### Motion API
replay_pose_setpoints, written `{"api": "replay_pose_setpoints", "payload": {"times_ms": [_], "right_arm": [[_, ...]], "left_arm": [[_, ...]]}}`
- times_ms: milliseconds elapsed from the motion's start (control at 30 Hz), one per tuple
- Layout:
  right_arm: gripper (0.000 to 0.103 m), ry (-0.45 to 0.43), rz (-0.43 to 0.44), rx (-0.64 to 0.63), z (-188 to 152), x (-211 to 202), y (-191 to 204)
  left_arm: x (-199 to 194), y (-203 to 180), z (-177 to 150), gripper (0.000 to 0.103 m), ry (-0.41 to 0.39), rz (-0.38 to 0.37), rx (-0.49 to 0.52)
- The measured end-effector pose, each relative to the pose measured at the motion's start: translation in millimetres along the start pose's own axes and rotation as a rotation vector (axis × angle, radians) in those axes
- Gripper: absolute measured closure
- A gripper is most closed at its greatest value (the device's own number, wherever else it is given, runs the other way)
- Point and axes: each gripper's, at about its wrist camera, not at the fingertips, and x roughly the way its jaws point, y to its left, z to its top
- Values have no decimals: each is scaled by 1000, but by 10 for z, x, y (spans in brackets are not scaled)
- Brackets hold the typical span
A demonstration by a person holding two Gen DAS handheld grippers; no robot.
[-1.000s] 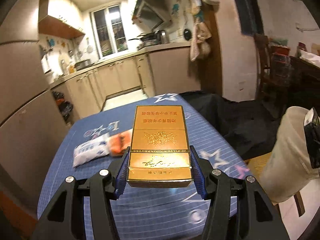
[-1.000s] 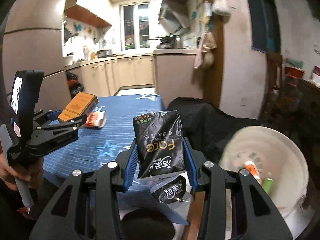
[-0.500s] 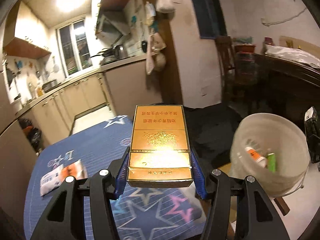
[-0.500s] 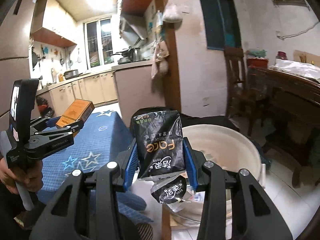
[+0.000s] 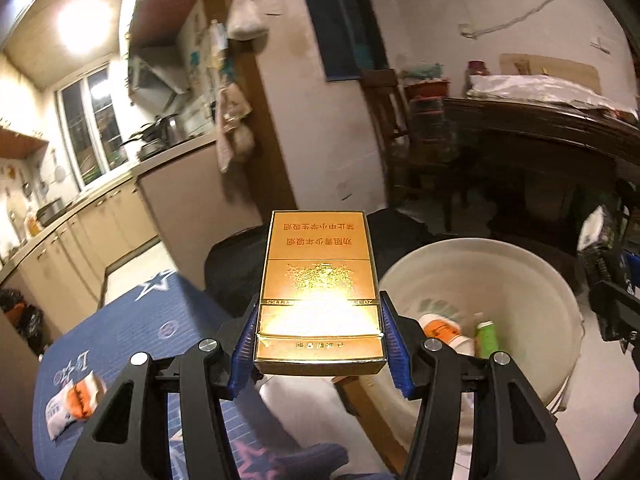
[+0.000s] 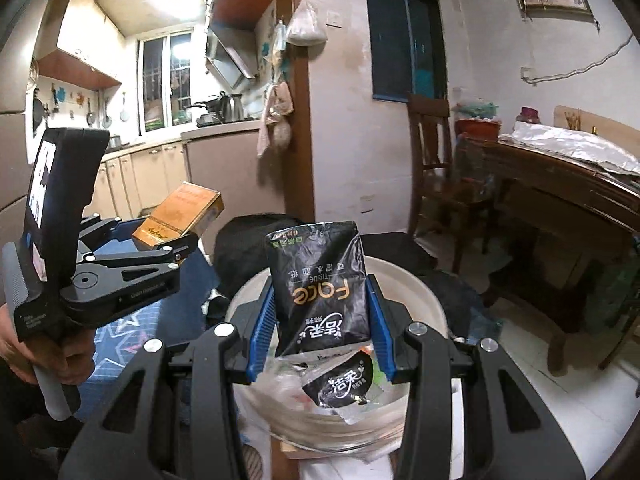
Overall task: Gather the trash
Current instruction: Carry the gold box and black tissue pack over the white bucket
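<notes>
Left gripper is clamped on a flat gold cardboard cigarette box, blue finger pads pressing both long sides, box held level and sticking forward past the fingertips. Box sits over the edge of the blue star-print tablecloth, just left of the round white plastic trash bucket, not over its opening. Inside the bucket: a white bottle with orange label and a small green tube lying side by side at the bottom. A white-and-orange crumpled wrapper lies on the cloth at far left. Right gripper is clamped on a black plastic tissue pack, pack upright between the blue pads, held above the same bucket. A torn black flap hangs under the pack above clear plastic waste in the bucket. From the right wrist camera, the left gripper with its box is off to the left, beside the bucket.
</notes>
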Motion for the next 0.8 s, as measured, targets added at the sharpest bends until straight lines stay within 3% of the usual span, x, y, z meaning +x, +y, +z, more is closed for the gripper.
{"api": "replay_pose_setpoints", "payload": {"times_ms": [333, 800], "right_arm": [[62, 26, -83, -24, 59, 140, -210], [62, 90, -83, -45, 121, 426, -346]], "left_arm": [[192, -446, 67, 46, -1, -85, 71], [415, -437, 21, 46, 25, -241, 102]]}}
